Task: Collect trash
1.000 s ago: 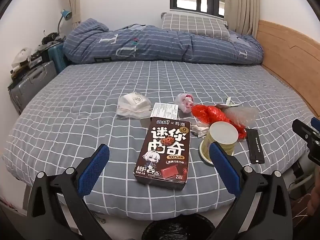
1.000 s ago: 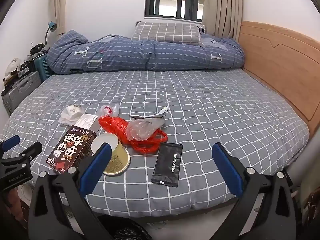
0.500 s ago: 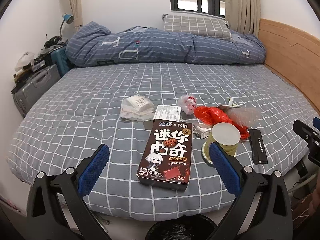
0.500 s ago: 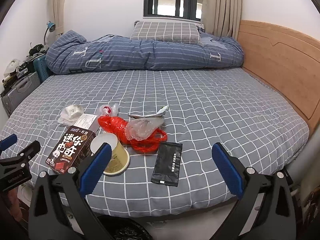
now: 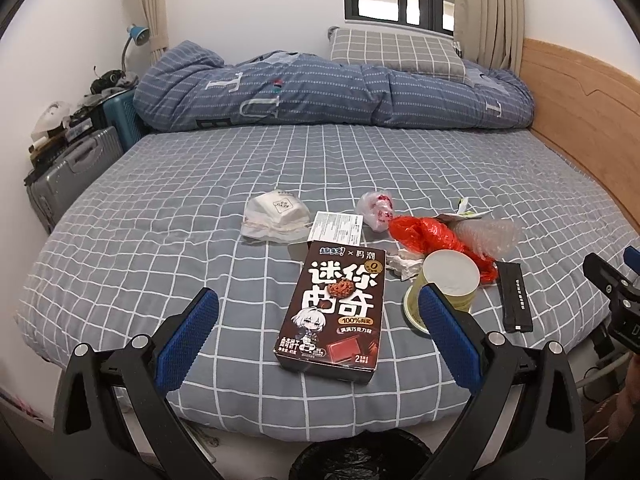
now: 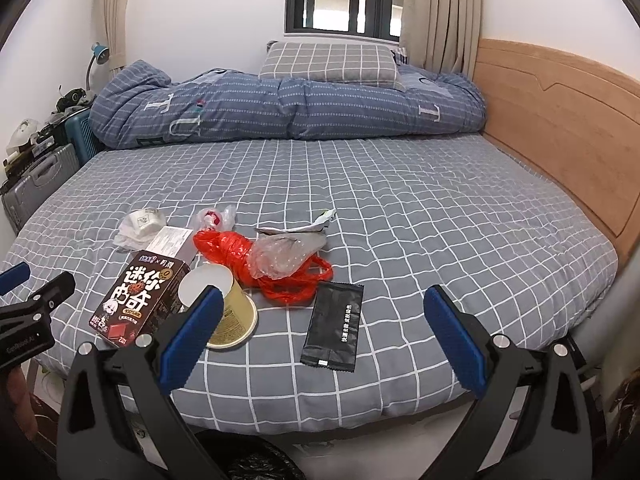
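Trash lies near the front edge of the bed: a brown biscuit box (image 5: 336,308) (image 6: 138,300), a tipped yellow paper cup (image 5: 446,286) (image 6: 224,304), a red plastic bag (image 5: 432,240) (image 6: 256,256), a black sachet (image 5: 516,296) (image 6: 334,326), a white mask (image 5: 276,216) (image 6: 140,226) and a paper slip (image 5: 336,226). My left gripper (image 5: 316,328) is open and empty, above the bed edge in front of the box. My right gripper (image 6: 320,328) is open and empty, in front of the black sachet.
A bin with a black liner (image 5: 360,458) (image 6: 248,460) stands on the floor below the bed edge. A folded blue quilt (image 5: 320,92) and a pillow (image 6: 330,62) lie at the far side. Suitcases (image 5: 72,168) stand left; a wooden headboard (image 6: 560,120) is at the right.
Both grippers have drifted slightly up and back, so the trash sits a little lower and nearer in both views. Nothing was grasped or moved.
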`<move>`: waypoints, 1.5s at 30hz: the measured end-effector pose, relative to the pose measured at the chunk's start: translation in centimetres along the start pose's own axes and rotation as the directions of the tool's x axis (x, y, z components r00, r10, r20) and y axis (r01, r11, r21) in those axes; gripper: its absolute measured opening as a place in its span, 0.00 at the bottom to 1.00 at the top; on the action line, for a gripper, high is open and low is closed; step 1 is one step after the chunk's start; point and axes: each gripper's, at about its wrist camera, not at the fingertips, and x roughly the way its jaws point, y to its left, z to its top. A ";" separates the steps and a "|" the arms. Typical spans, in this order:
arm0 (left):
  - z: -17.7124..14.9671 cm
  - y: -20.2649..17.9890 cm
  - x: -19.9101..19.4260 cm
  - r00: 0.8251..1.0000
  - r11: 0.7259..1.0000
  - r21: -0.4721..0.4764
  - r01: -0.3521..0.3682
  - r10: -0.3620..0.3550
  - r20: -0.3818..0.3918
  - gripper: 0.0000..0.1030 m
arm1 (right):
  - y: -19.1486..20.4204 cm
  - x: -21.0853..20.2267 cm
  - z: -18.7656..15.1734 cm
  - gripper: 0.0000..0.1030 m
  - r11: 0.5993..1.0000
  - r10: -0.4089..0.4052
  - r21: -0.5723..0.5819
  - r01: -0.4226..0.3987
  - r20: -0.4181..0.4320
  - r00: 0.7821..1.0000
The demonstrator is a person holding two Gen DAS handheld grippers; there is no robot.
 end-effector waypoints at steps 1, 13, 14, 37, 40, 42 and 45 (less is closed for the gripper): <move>0.0 0.0 0.0 1.000 1.000 -0.004 0.002 -0.002 -0.003 0.95 | 0.0 0.0 0.0 0.93 1.000 0.001 0.001 -0.001 0.000 1.000; 0.0 -0.4 -0.1 1.000 1.000 0.009 0.007 -0.006 -0.007 0.95 | 0.0 -0.1 0.1 0.93 1.000 -0.005 -0.008 0.005 0.006 1.000; 0.0 -0.4 -0.1 1.000 1.000 0.009 0.006 -0.006 -0.008 0.95 | 0.0 -0.1 0.1 0.93 1.000 -0.005 -0.008 0.006 0.006 1.000; 0.0 -0.1 -0.1 1.000 1.000 0.007 0.004 -0.004 -0.017 0.95 | 0.1 -0.2 0.1 0.93 1.000 -0.007 -0.008 0.007 0.007 1.000; 0.0 -0.1 -0.1 1.000 1.000 0.007 0.004 -0.004 -0.018 0.95 | 0.0 -0.1 0.1 0.93 1.000 -0.006 -0.007 0.006 0.006 1.000; 0.0 -0.1 -0.1 1.000 1.000 0.007 0.002 -0.002 -0.018 0.95 | 0.0 -0.1 0.1 0.93 1.000 -0.006 -0.008 0.006 0.007 1.000; 0.0 -0.1 -0.1 1.000 1.000 0.010 0.003 -0.003 -0.017 0.95 | 0.1 -0.2 0.1 0.93 1.000 -0.005 -0.007 0.005 0.007 1.000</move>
